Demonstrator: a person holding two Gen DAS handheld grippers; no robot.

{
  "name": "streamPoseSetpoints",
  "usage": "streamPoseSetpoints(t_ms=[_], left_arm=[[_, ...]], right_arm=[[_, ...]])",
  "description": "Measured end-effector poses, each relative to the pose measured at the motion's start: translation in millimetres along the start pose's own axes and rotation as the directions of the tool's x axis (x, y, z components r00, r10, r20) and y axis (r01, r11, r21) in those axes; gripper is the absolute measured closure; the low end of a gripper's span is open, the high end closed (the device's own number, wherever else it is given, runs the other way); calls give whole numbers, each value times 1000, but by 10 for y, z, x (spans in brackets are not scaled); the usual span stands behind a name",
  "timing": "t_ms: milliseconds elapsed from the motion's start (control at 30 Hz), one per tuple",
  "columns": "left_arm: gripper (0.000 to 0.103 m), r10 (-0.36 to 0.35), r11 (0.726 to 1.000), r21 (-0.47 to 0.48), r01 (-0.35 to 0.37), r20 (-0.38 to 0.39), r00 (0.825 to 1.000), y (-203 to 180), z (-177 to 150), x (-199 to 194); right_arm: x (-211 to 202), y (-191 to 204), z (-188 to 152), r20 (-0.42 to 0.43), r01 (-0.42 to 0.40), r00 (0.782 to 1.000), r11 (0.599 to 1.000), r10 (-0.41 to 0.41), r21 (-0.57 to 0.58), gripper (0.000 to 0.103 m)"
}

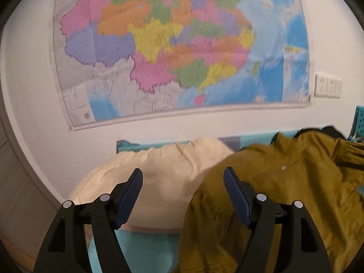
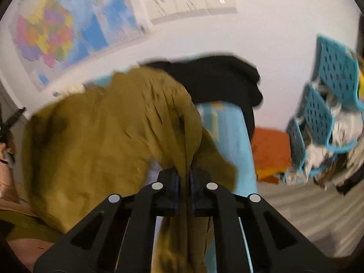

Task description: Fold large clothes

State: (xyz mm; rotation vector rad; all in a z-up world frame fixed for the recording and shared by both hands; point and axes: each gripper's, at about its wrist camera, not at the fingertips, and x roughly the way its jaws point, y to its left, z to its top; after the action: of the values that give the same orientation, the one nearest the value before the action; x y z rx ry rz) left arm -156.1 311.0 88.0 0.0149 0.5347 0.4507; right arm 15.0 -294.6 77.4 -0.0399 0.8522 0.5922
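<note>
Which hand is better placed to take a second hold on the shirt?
Probably the left. Its tongs stand open and empty right beside the olive shirt; the right tongs are shut on a bunch of that shirt.

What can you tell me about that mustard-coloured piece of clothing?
The olive-mustard garment is a large shirt of thin, creased woven cloth, with a small pale button on its front. It lies rumpled on turquoise bedding, beside a cream pillow, with a black garment behind it. The right gripper has its fingers shut on a gathered fold, pulling the cloth into taut pleats. The left gripper hangs open above it, holding nothing.
</note>
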Motion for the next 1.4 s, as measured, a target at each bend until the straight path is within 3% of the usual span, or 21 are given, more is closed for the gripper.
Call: streamPoseSetpoints(t_ms=[167,333,400,467,533,667,733,767,833,867,967,1033,1133,1167,1200,1233,1267,1300,1333,1400], left_arm=[[32,-134,991,-11,134,18,991,-199,29,-117],[32,-304,951,52,304,-23,953,-637,-103,-35],[31,-365,928,65,368,-58,929,-802,-171,19],[31,-433,893,78,443,-114,894,-993,-257,103],[31,-454,879,87,469,-147,879,-1097,-334,168],[29,-529,827,71,558,-239,814,-1263,-528,281],[26,-565,801,51,597,-266,781,-1308,-597,318],[25,-593,779,24,626,-295,749,-1371,-649,349],[25,-624,743,11,669,-349,699,-1501,-729,356],[24,-628,732,19,681,-368,686,-1592,-774,358],[22,-645,683,45,729,-432,631,-1912,-930,345],[20,-638,667,38,744,-486,597,-2105,-1035,410],[23,-641,646,-10,763,-550,536,-2301,-1178,543],[40,-643,642,-26,766,-563,520,-2342,-1216,579],[64,-664,611,-50,790,-576,477,-2385,-1258,606],[73,-670,600,-58,798,-582,461,-2393,-1263,647],[87,-658,616,-43,787,-578,483,-2376,-1238,645],[95,-660,614,-32,789,-569,490,-2348,-1201,634],[96,-661,617,-18,787,-554,506,-2295,-1133,619],[99,-627,667,50,743,-500,597,-2094,-900,550]], right_arm=[[-187,754,398,-39,-139,990,982,136,-127,95],[187,1577,503,-123,-341,938,921,323,-187,93],[512,1842,493,-177,-415,905,895,387,-166,86],[795,2015,454,-229,-445,884,883,407,-149,78],[1084,2131,424,-276,-475,859,873,431,-113,49],[1242,2016,480,-261,-482,856,872,447,-87,45],[1191,1758,581,-181,-449,884,891,430,-75,41],[1181,1598,633,-138,-430,897,901,420,-54,39],[1236,1271,726,-63,-296,954,955,294,-25,36],[1314,1112,749,-51,-244,969,970,244,-3,35],[1689,728,706,-106,-220,967,969,232,111,34],[1942,583,620,-147,-200,964,968,222,149,33],[2122,461,517,-153,-281,937,939,313,200,33],[2127,471,497,-150,-285,938,941,313,182,34],[2120,473,483,-142,-300,936,940,323,163,45],[2085,464,460,-138,-327,927,932,349,158,75],[2075,486,464,-135,-334,925,930,355,153,90],[2041,461,478,-127,-324,931,935,342,145,99],[1990,423,483,-111,-335,929,930,352,149,100],[1907,370,545,-74,-344,931,927,357,150,101]])
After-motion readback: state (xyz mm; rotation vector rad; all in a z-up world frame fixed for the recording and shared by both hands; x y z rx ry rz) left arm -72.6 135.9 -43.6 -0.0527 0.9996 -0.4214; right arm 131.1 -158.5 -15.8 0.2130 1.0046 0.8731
